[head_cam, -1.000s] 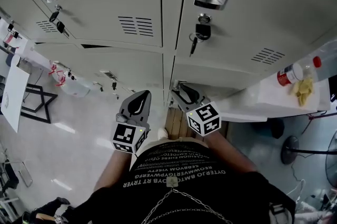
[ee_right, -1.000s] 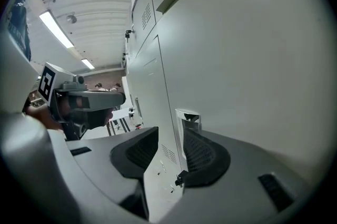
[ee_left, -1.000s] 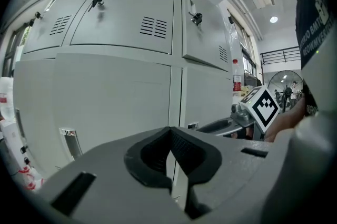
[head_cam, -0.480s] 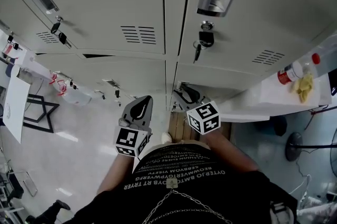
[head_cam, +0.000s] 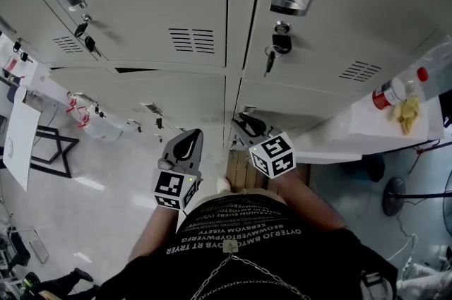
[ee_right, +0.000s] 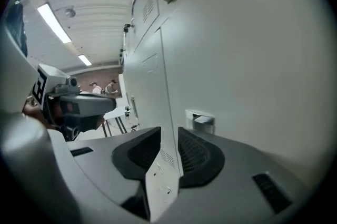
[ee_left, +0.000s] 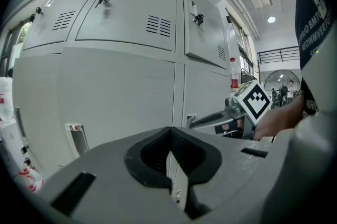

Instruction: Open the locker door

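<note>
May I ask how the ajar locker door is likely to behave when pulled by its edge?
The locker door looks like thin painted sheet metal: probably light, possibly flexing slightly. Its smooth edge may slip.

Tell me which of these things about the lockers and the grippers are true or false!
1. The right gripper has the edge of a locker door between its jaws. True; the jaws have just been closing and now pinch it.
2. The left gripper holds a key. False: it is shut on nothing.
3. A key hangs from the lock of an upper locker. True.
4. The lockers are red. False: they are grey.
</note>
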A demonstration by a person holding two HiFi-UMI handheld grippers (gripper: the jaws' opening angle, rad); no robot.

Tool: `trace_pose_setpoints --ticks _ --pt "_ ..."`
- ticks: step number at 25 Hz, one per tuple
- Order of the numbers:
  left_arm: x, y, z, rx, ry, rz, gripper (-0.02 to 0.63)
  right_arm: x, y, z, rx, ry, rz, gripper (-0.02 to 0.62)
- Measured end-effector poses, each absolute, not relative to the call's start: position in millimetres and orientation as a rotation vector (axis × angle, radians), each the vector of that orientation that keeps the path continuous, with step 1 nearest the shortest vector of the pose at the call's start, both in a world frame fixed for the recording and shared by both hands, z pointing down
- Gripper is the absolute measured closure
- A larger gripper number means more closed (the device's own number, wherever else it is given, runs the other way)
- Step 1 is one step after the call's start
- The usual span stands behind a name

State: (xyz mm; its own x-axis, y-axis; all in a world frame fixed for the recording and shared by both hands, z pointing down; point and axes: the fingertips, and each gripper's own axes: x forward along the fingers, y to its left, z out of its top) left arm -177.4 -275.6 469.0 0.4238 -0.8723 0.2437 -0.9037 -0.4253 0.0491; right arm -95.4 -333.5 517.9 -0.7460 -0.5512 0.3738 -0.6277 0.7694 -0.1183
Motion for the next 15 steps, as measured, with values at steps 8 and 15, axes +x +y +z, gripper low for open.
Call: trace_pose_setpoints --ticks 8,15 --pt "-158.5 -261.0 481.1 2.453 -1.550 0.321 0.612 -84.3 -339.2 523.3 0.988 -2.632 0.469 0.417" --pt "-149.7 -259.6 474.2 2.475 -1.586 0.294 0.612 -94.3 -345.5 531.1 1.011 -2.607 0.479 0.368"
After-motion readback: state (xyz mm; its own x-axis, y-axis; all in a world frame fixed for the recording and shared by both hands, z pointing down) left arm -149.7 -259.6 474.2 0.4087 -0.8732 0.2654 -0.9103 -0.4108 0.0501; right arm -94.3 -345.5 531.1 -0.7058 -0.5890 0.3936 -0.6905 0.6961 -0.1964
